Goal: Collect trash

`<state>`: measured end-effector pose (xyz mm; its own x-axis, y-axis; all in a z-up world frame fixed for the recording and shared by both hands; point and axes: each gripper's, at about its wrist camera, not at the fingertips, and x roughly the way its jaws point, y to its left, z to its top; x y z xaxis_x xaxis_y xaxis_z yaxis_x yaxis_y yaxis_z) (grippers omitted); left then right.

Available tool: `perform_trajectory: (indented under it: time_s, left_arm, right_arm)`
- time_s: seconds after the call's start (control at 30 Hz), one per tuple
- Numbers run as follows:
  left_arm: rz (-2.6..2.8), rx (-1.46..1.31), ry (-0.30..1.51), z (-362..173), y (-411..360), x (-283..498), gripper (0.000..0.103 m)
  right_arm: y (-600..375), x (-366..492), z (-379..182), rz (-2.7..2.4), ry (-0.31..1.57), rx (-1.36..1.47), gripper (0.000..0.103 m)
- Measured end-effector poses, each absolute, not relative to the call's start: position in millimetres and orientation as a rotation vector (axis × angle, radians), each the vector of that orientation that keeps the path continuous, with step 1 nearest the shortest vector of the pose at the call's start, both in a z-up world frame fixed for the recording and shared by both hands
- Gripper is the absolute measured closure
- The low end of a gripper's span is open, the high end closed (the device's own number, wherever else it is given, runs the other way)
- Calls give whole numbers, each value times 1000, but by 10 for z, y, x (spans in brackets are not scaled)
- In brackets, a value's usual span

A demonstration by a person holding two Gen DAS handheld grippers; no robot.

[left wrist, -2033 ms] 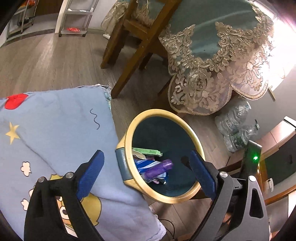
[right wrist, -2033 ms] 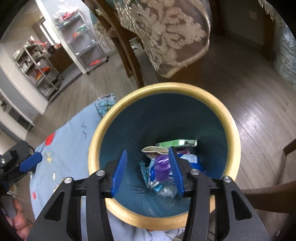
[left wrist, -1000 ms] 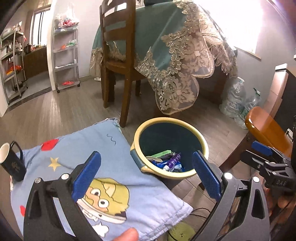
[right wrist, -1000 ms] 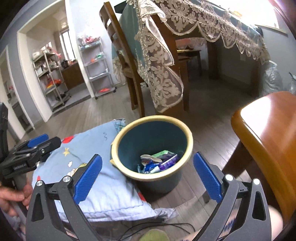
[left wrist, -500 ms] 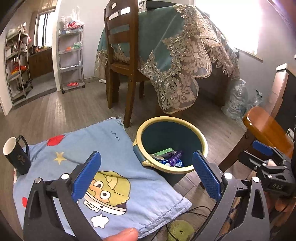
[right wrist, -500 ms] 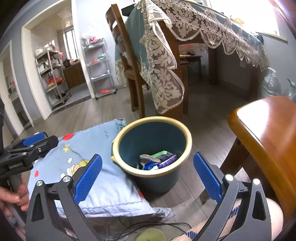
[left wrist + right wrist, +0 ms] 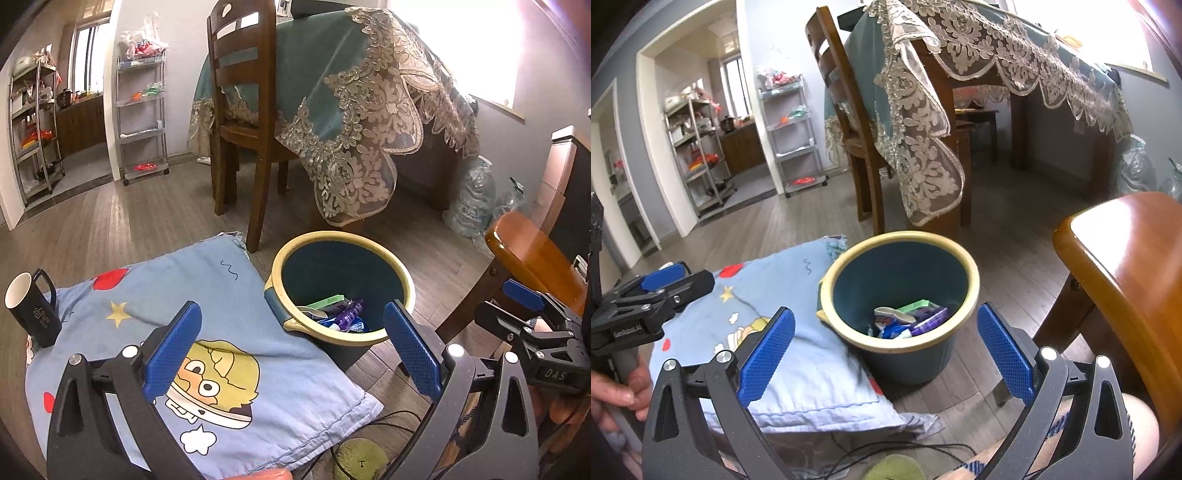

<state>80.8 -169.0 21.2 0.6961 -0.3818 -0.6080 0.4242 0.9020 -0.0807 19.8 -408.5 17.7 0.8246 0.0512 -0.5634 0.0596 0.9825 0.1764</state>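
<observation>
Both grippers have backed way off since two seconds ago, when the right one was down inside the bin. Now the left gripper and right gripper hang above it with jaws spread wide, holding nothing. Bin stands upright on the floor, mouth up, touching the blue cushion — the purple tube lies slanted among the trash inside.

Left gripper spread wide, nothing between the pads. Beyond it, bin on the floor, wrappers at the bottom (one purple, one green). Cloth touching the bin's left side; mug upright at its far-left edge. Right gripper at right.
</observation>
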Motion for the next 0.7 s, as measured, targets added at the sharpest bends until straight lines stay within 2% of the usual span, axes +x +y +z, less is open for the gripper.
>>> perform_trajectory:
  time_s: [0.7]
  left_arm:
    - [-457, 90, 683, 149, -1756, 821, 6]
  right_arm:
    - [-4063, 206, 172, -1, 602, 191, 5]
